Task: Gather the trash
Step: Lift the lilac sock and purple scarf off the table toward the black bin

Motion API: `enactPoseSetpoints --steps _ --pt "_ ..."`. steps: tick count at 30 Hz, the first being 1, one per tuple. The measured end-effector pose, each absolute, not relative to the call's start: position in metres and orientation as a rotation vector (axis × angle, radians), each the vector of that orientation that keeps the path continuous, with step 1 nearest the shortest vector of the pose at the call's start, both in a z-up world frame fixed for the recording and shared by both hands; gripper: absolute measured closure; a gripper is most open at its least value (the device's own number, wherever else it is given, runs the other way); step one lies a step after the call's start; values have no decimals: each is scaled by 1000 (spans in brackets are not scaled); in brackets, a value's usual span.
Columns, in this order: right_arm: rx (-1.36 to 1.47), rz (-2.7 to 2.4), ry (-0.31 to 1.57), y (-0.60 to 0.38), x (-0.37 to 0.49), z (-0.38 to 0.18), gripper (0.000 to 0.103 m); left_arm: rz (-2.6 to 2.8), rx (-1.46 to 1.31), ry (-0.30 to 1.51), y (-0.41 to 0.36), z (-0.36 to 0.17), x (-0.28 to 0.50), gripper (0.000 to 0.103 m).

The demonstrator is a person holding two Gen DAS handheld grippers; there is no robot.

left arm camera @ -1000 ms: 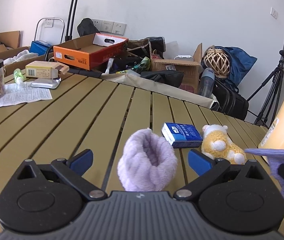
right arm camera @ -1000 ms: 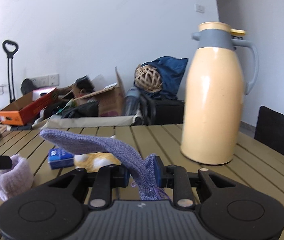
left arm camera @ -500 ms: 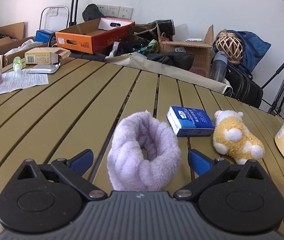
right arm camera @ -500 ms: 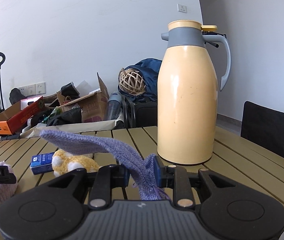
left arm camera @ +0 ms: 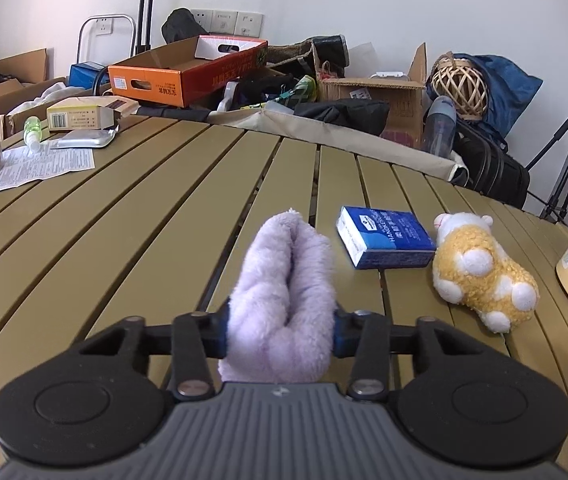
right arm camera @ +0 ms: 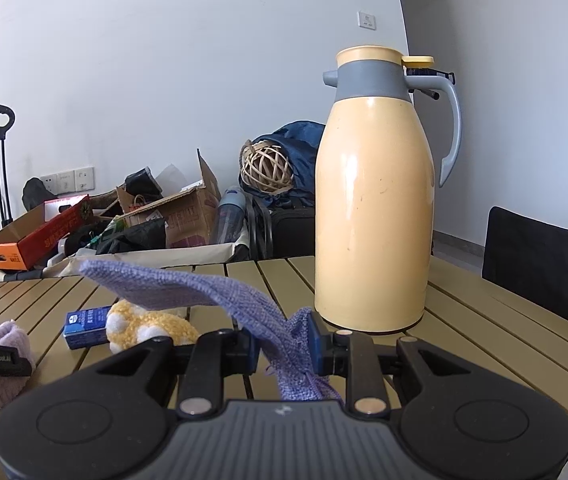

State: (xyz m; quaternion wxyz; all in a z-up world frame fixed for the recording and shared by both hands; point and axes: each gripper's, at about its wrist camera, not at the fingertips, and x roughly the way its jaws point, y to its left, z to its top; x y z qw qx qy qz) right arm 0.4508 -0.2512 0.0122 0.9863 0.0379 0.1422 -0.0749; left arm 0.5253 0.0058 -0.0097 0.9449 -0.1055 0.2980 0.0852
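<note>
The left gripper [left arm camera: 280, 330] has just squeezed shut on the fluffy sock [left arm camera: 284, 304], out on the table [left arm camera: 124, 216] away from its edges. A blue box [left arm camera: 383, 236] and a toy [left arm camera: 479, 268] lie beside it. The right gripper [right arm camera: 284, 346] is pinching a purple cloth [right arm camera: 204, 292] near the jug [right arm camera: 375, 200].
</note>
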Motion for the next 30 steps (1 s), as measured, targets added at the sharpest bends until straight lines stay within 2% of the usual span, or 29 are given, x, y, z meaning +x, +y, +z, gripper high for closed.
enactPoseSetpoints --steps 16,30 --pt "69 -113 250 -243 441 16 80 146 -223 544 13 7 501 67" --pt "43 -54 198 -224 415 23 80 92 -214 461 15 29 450 67"
